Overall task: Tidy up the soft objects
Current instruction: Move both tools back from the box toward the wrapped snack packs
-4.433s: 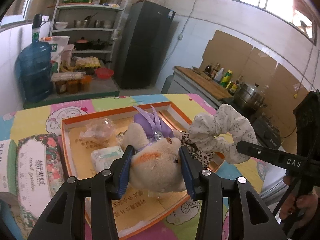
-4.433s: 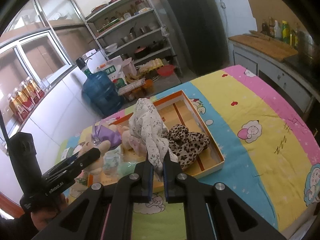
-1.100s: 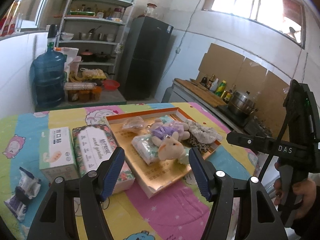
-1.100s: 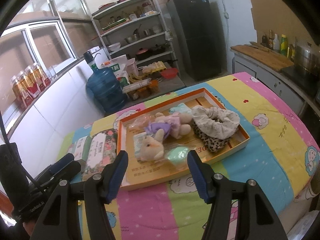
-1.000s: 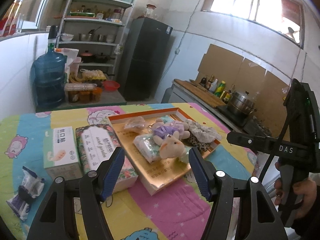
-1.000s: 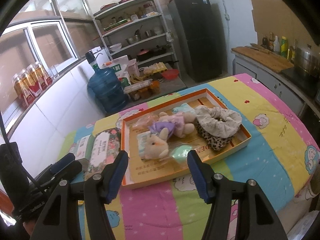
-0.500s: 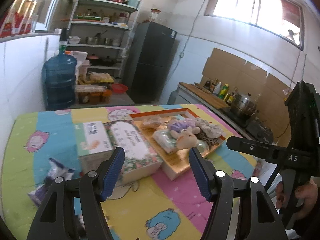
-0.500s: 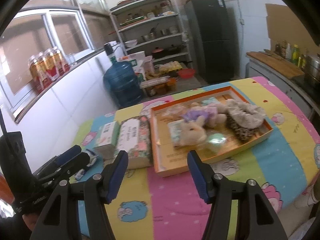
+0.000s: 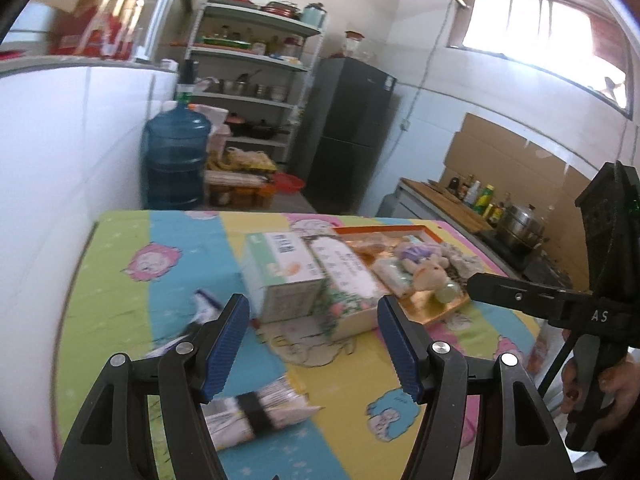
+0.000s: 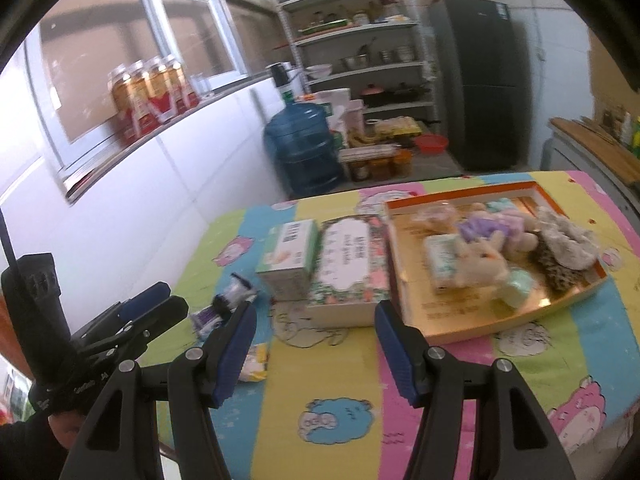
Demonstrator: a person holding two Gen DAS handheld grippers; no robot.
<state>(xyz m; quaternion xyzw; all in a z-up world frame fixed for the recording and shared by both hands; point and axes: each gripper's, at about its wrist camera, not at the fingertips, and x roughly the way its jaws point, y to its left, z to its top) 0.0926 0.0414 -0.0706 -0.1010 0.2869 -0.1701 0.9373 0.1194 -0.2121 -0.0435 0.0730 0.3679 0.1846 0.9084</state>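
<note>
Soft toys and cloth pieces lie together in the orange-rimmed tray (image 10: pixel 404 256) toward the far right of the table: a beige plush bunny (image 10: pixel 482 266), a purple-dressed plush (image 10: pixel 486 228), a pale floral scrunchie (image 10: pixel 568 240) resting over a leopard-print scrunchie (image 10: pixel 560 276), a wrapped tissue pack (image 10: pixel 440 258) and a mint-green pad (image 10: pixel 518 284). Just left of the tray, touching its side, sits a floral tissue box (image 10: pixel 352 264), and beside that a green-and-white box (image 10: pixel 290 252). Nearer the table's left edge lie small tissue packets (image 9: pixel 256 412), blurred in both views.

Both tools hang above the bright cartoon tablecloth (image 10: pixel 332 372), well short of the tray. The left gripper (image 9: pixel 314 340) has its jaws spread wide with nothing between them. The right gripper (image 10: pixel 314 348) is likewise spread wide and carries nothing.
</note>
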